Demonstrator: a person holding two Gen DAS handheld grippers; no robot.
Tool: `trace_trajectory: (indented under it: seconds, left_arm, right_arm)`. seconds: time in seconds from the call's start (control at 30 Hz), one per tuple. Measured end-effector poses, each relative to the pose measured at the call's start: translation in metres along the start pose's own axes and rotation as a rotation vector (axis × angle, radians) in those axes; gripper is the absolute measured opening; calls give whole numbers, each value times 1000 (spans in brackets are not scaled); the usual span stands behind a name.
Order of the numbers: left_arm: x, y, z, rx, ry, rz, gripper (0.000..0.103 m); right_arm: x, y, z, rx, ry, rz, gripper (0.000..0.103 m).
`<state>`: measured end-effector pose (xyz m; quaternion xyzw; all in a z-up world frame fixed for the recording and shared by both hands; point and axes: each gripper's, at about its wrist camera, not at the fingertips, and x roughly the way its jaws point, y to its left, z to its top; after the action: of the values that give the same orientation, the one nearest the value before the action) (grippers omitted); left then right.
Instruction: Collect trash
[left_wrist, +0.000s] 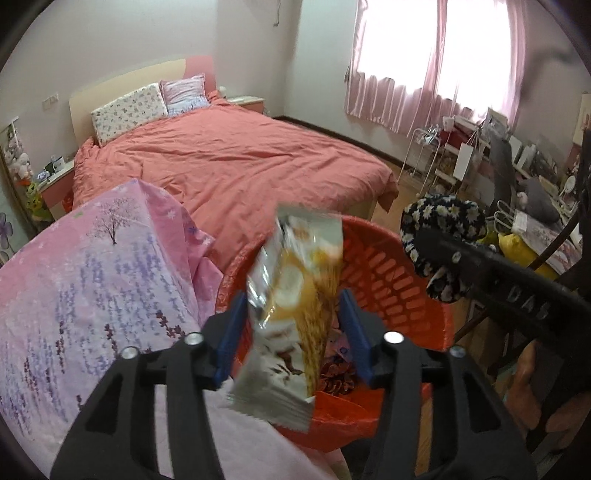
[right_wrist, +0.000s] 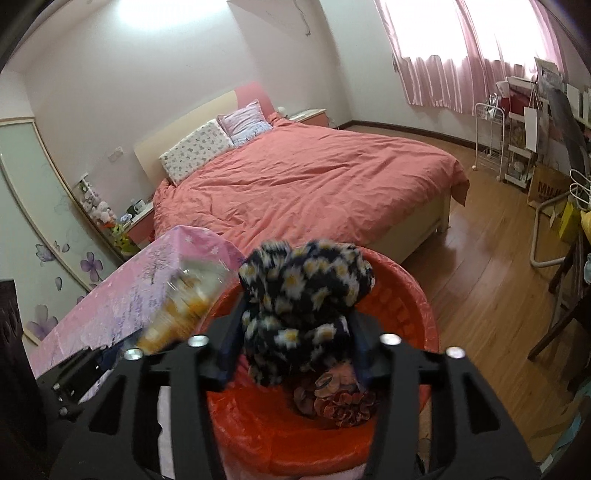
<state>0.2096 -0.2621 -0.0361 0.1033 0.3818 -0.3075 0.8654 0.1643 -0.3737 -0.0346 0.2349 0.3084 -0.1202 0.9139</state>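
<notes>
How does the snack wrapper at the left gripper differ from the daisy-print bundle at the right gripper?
The snack wrapper is flat, shiny white-and-yellow foil; the daisy-print bundle is a soft, dark, bunched cloth with white flowers. The wrapper is thin and stands lengthwise between the left gripper fingers; the bundle is bulky and fills the right gripper gap. Both sit over the orange bin, between open jaws, and look blurred.

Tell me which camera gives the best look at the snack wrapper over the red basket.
The left wrist view: the snack wrapper fills the centre between the left tongs, its whole printed face visible above the red basket. The right wrist view shows only a blurred yellow-and-white part of it at the left, beside the daisy-print cloth.
</notes>
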Motion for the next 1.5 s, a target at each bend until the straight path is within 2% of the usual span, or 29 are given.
trace_trajectory:
  seconds: [0.13, 0.27, 0.4, 0.5, 0.73, 0.83, 0.97, 1.2, 1.37, 1.5]
  left_arm:
    - [14, 9, -7, -15, 31, 20, 56]
    - [10, 22, -12, -30, 26, 52, 57]
    - [-17, 39, -19, -44, -23, 99, 63]
    - [-49, 48, -28, -46, -82, 154, 73]
    - [-133, 69, -70, -62, -228, 320, 98]
    - [-161, 73, -92, -72, -273, 407, 99]
    - [-193, 76, -127, -113, -311, 494, 99]
    - [-229, 85, -177, -231, -312, 506, 99]
    - [-248, 89, -201, -292, -314, 535, 99]
    - [-254, 92, -208, -339, -297, 527, 99]
  right_arm:
    - [0, -8, -4, 24, 4, 1, 62]
    - [-12, -8, -10, 5, -24, -34, 77]
    - [-36, 2, -15, -53, -86, -78, 94]
    - [-63, 14, -21, -109, -161, -122, 101]
    - [-107, 58, -53, -265, -266, -283, 101]
    - [-123, 70, -71, -292, -296, -309, 101]
    - [-140, 79, -93, -262, -315, -326, 101]
    - [-158, 92, -131, -214, -358, -318, 101]
    - [-158, 105, -145, -253, -311, -316, 101]
    - [-158, 110, -150, -255, -256, -314, 101]
